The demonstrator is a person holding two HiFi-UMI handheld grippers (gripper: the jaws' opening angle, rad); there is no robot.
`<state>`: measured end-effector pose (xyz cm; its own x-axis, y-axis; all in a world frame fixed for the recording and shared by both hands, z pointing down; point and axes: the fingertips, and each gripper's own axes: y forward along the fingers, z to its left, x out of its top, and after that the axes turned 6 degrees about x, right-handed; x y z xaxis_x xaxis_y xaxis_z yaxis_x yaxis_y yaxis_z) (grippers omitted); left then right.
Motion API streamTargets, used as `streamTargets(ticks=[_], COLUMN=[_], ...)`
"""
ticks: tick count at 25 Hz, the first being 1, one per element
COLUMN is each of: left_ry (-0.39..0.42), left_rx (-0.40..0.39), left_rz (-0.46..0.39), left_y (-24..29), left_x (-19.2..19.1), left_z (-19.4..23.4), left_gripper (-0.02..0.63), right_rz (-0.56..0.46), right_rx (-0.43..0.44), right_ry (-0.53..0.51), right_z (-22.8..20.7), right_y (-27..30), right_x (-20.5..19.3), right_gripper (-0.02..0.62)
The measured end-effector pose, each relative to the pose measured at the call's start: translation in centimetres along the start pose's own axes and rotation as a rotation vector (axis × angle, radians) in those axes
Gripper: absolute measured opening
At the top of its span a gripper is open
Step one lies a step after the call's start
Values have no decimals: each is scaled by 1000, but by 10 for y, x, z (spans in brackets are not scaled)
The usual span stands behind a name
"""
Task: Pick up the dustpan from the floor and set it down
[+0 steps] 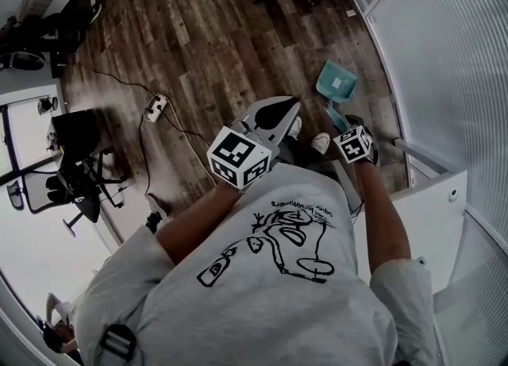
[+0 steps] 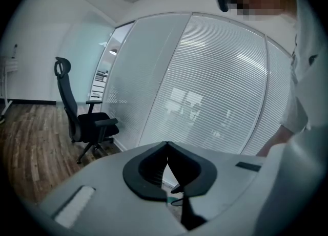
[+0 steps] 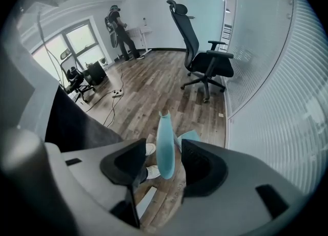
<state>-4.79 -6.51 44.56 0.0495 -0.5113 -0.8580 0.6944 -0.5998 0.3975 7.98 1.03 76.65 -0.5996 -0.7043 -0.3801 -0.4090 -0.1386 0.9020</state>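
With the right hand-held gripper (image 3: pixel 165 162) wide open around the slim handle (image 3: pixel 164 137) of the teal plastic dustpan (image 1: pixel 336 82), centre it, then close firmly before lifting.

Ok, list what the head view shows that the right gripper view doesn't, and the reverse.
Head view only: the person's grey printed shirt, the left tool and a white counter. Right gripper view only: a black office chair, a person standing at the room's far end, and the right tool, jaws apart either side of the dustpan handle, not pressing it. Both: the teal dustpan, the wooden floor, the power strip.
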Motion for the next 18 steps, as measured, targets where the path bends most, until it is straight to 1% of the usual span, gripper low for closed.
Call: streamTargets(ticks=[7,14,18], left_ry=[-7,-13,-14], left_rx=[12,22,29], left_rz=[19,43,52], left_y=[-5,-6,-9], left_x=[-11,-21,-26], left_z=[0,0,-2], left_gripper=[2,2,2], right_rz=[27,63,56], right_rx=[12,51,67], right_ry=[-11,4,13], right_z=[1,0,0], right_y=[17,34,39], right_x=[-5,-15,-16], right_gripper=[184,184,184])
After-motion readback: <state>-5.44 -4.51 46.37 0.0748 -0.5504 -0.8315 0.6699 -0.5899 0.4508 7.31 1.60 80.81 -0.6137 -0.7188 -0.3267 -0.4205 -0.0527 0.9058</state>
